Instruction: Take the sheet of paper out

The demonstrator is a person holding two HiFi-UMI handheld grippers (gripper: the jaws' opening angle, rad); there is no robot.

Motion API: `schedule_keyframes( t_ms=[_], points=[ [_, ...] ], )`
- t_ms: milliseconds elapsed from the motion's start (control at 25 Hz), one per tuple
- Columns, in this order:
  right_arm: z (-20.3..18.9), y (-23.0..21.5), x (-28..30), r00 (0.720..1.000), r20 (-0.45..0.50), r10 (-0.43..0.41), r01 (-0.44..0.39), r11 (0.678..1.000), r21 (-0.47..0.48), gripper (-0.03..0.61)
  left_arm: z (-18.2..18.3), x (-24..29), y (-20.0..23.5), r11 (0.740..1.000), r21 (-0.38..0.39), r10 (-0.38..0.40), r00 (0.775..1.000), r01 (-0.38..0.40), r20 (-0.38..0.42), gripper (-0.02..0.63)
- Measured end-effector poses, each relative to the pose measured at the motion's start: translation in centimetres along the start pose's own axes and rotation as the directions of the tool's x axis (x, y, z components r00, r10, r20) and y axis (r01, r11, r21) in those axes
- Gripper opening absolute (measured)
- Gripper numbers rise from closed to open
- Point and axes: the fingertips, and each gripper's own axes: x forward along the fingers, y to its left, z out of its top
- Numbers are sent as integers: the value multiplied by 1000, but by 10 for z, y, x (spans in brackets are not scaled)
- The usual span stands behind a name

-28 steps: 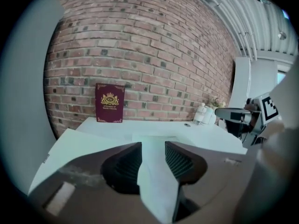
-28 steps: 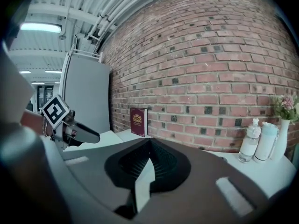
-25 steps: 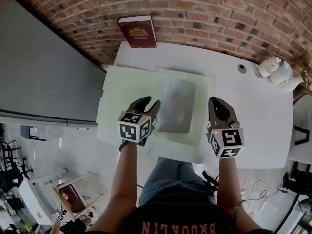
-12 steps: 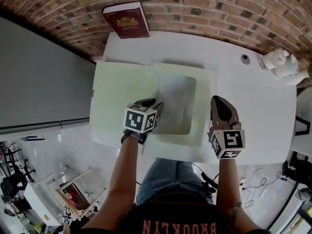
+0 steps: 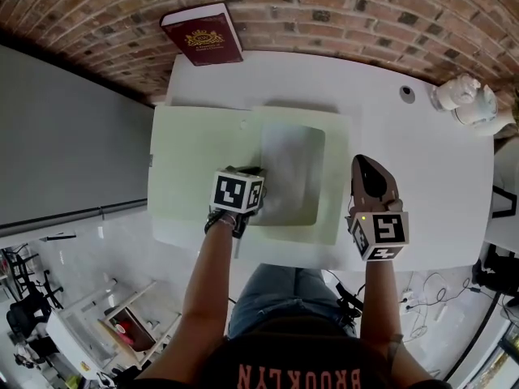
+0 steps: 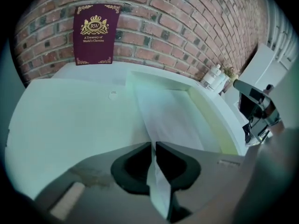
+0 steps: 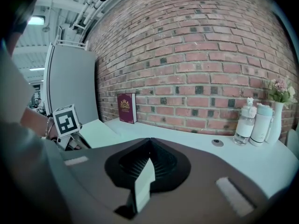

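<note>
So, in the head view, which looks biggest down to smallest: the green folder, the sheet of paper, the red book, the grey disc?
Largest to smallest:
green folder
sheet of paper
red book (farther from the camera, so it looks smaller than it is)
grey disc

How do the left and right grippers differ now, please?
The left gripper has just been closing its fingers and pinches the sheet of paper by an edge; the right gripper has its fingers shut, clear of the sheet. The left gripper is over the green folder, the right gripper over the white table. The left tilts steeper than the right. Both carry marker cubes.
</note>
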Motion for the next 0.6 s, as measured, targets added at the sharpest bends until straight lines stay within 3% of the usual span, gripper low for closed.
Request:
schedule_keyframes(
  t_ms=[80,280,600],
  points=[
    [-1,2,-1,1000,-10,3,-3,1000,-3,2,-1,0,0,1000,17,-2,1000,2,0,3],
    [-1,1,-6,1000,-8,-3,3,1000,-2,2,-3,-5,3,1000,-18,-16,999,17,32,2],
    [9,8,-17,1000,30,10,-9,1000,-17,2,-7,-33,24,996,-84,39,994,-31,106,2]
  ],
)
